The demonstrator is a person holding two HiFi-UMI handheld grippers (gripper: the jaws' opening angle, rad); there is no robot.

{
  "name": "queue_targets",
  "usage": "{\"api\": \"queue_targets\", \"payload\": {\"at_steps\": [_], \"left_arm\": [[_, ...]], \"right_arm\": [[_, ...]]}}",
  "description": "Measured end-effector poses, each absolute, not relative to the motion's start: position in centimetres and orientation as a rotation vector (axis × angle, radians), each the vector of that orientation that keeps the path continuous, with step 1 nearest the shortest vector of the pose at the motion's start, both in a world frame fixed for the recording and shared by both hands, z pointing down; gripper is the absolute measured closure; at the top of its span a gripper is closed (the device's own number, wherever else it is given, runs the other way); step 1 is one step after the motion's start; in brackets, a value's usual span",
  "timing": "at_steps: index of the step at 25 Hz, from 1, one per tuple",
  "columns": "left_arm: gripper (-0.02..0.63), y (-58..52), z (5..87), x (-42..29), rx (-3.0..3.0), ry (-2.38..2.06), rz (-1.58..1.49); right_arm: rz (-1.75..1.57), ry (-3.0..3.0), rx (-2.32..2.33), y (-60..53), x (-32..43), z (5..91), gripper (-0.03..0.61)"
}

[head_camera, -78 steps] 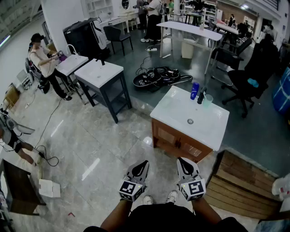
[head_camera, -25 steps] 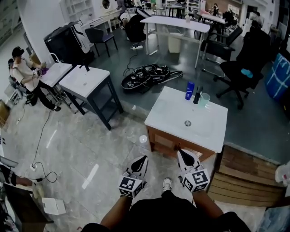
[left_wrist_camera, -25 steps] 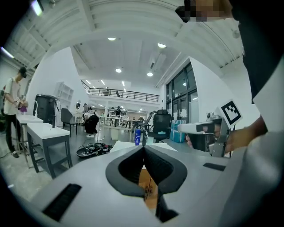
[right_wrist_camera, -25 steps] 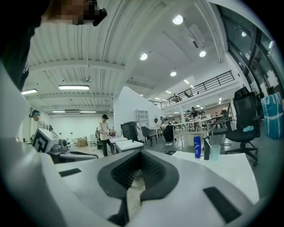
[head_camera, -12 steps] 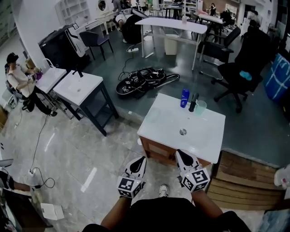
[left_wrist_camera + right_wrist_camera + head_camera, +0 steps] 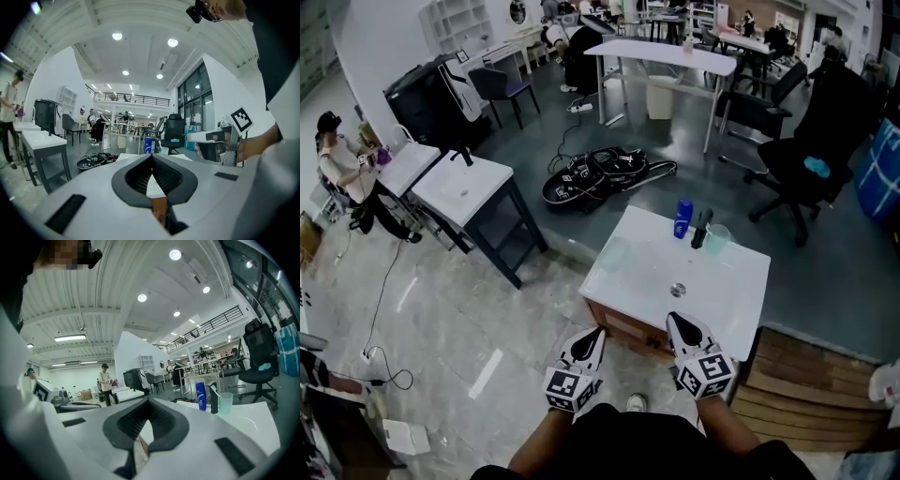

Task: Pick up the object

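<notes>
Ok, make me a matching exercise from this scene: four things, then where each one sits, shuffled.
Things:
1. blue bottle
2. clear cup
3. drain
4. black office chair

Places:
A. on the dark floor, far right
B. just left of the black faucet
C. just right of the faucet
D. middle of the white basin top

Pairs: 1-B, 2-C, 3-D, 4-A

The bottle (image 6: 682,217) is blue, the cup (image 6: 717,239) pale green, the basin (image 6: 733,283) white
</notes>
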State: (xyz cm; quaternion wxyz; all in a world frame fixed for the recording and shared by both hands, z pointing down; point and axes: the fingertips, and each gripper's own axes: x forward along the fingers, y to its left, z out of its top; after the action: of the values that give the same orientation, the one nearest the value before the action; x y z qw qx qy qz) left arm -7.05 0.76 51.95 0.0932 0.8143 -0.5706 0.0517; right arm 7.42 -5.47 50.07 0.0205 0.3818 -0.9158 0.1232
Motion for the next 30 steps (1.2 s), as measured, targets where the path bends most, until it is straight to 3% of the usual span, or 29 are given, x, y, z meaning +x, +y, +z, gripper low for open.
{"api": "queue_targets", "payload": {"at_steps": [14,30], "left_arm": [[0.600,-3.2,53.3,-7.6,2.425,-1.648,0.186],[0.600,-15.5,53.4,-12.0,2.546,-1.427,0.210]], "right_arm": [[0.379,-2.819,1.190,-9.7,6.0,51.5,0.560],[0.358,-2.713,1.281,-19.1,0.0,51.6,0.560]]}}
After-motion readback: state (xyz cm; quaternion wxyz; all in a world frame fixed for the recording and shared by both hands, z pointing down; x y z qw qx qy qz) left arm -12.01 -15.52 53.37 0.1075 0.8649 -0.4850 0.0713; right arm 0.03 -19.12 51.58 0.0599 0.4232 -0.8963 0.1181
